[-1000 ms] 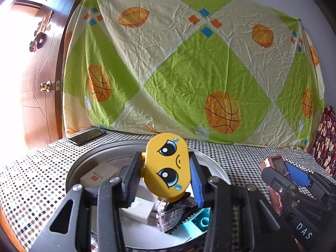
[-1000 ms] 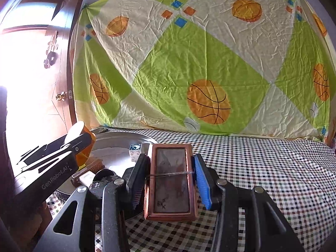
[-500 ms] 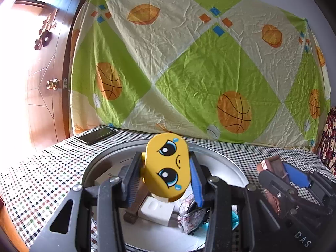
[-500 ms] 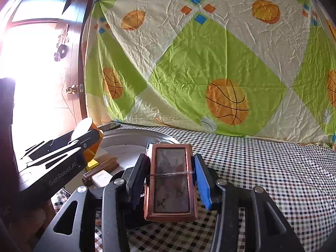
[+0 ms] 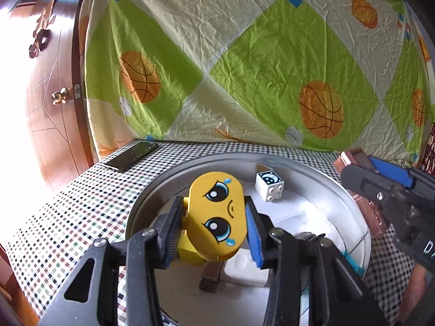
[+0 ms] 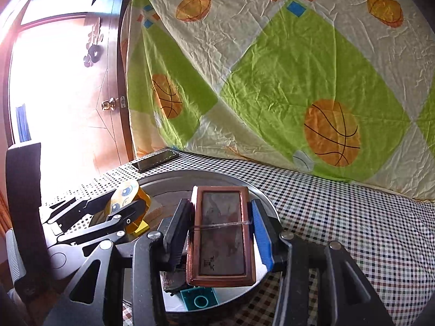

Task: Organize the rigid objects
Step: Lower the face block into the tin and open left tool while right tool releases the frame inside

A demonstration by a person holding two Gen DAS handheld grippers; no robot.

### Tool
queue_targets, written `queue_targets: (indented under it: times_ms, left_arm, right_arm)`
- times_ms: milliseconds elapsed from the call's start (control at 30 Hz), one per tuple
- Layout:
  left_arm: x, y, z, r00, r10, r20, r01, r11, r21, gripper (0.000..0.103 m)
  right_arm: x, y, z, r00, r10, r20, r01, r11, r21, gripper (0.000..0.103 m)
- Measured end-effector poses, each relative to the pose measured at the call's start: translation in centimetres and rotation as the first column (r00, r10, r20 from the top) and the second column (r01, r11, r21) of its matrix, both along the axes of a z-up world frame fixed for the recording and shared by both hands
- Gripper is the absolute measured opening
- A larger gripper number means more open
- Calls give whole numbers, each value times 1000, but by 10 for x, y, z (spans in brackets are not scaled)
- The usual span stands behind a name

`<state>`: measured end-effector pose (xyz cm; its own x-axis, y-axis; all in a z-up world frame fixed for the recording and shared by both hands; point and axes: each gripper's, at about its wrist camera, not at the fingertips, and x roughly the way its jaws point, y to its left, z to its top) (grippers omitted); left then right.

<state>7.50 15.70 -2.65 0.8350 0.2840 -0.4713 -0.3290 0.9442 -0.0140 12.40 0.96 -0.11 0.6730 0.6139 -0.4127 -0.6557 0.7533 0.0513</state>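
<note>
Left gripper (image 5: 214, 222) clamps the yellow crying-face block (image 5: 216, 218) right over the metal tray (image 5: 141, 203), right gripper (image 6: 221, 233) grasps the upright brown box (image 6: 221, 233) over its lower-right rim.

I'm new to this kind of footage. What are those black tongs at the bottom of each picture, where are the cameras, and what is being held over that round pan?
There is no robot: a person holds a hand-held gripper in each hand, with a wide-angle camera on each looking along its two fingers. In the left view, the left gripper is shut on a yellow toy block with a sad cartoon face. In the right view, the right gripper is shut on a brown framed box. Both hang over a round metal pan on a checkered tablecloth. In the pan lie a white cube and other small things. A phone lies near the door.
</note>
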Motion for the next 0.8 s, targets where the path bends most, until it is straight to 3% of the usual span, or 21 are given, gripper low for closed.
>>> queue_targets:
  times_ms: [100, 267, 400, 467, 600, 700, 800]
  left_arm:
    - [10, 2, -4, 997, -38, -66, 38, 999, -3, 42]
    - [21, 0, -6, 992, -63, -109, 65, 998, 14, 42]
    - [25, -2, -3, 991, -67, -117, 72, 997, 34, 44]
    - [26, -4, -2, 991, -58, -122, 64, 997, 47, 54]
    - [23, -2, -1, 992, -59, -115, 64, 997, 45, 61]
    - [15, -1, 1, 994, -49, -96, 53, 998, 39, 77]
    - [2, -5, 7, 997, -41, -62, 44, 998, 47, 95]
  right_arm:
    - [18, 15, -7, 997, 9, -77, -12, 999, -38, 47]
    - [44, 31, -27, 982, -2, -187, -19, 993, -113, 47]
    - [52, 32, -35, 976, -4, -216, -21, 993, -114, 48]
    - [52, 31, -34, 976, 3, -220, -26, 994, -104, 49]
    - [50, 23, -26, 980, -9, -200, -9, 996, -85, 53]
    - [47, 12, -20, 979, -9, -203, 1, 999, -37, 63]
    - [34, 2, -13, 984, -15, -180, 15, 1000, -5, 67]
